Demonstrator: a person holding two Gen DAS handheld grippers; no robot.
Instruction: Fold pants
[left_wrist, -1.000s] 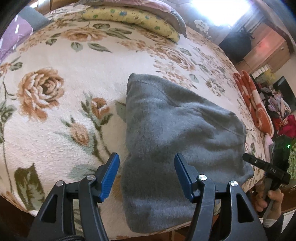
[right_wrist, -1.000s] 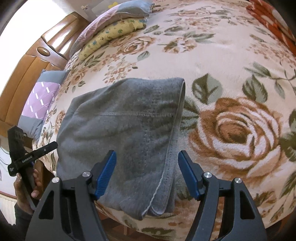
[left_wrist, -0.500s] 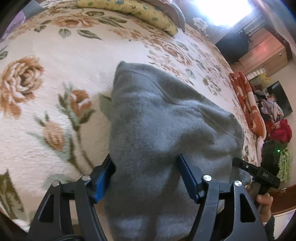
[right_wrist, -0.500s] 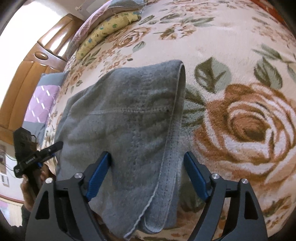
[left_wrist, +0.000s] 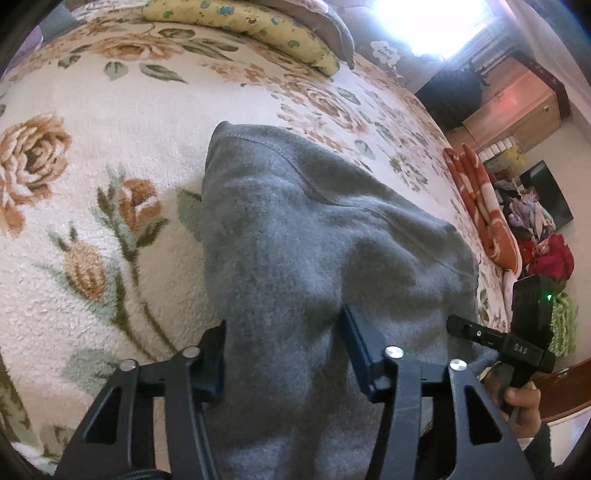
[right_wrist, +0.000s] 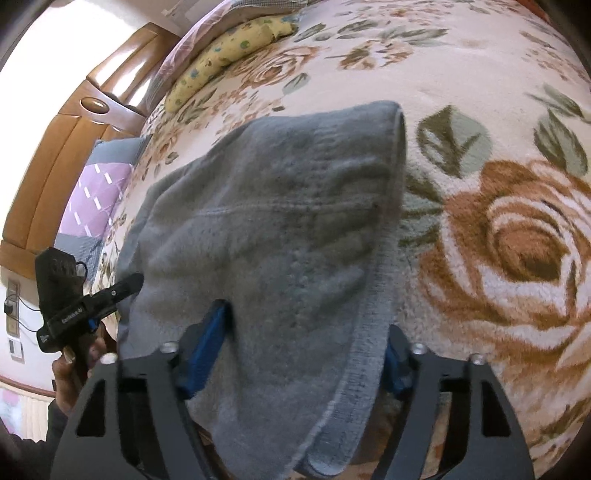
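Observation:
Grey fleece pants (left_wrist: 314, 236) lie folded on a floral blanket (left_wrist: 92, 155), their near end hanging over the bed's edge. My left gripper (left_wrist: 284, 343) is open, its blue-padded jaws straddling the near left end of the pants; the cloth bulges between them. In the right wrist view the pants (right_wrist: 280, 221) fill the middle and my right gripper (right_wrist: 306, 350) is open, its jaws straddling the near right end beside the hemmed edge. Each gripper shows in the other's view: the right gripper (left_wrist: 495, 339), the left gripper (right_wrist: 88, 306).
A yellow pillow (left_wrist: 240, 29) and a grey one lie at the head of the bed. An orange blanket (left_wrist: 480, 206) lies along the far side. A wooden headboard (right_wrist: 74, 147) and a purple cushion (right_wrist: 96, 199) are at the left.
Both grippers have moved forward onto the near end of the pants, so the cloth now sits between the jaws. Their jaws stay open, slightly narrower.

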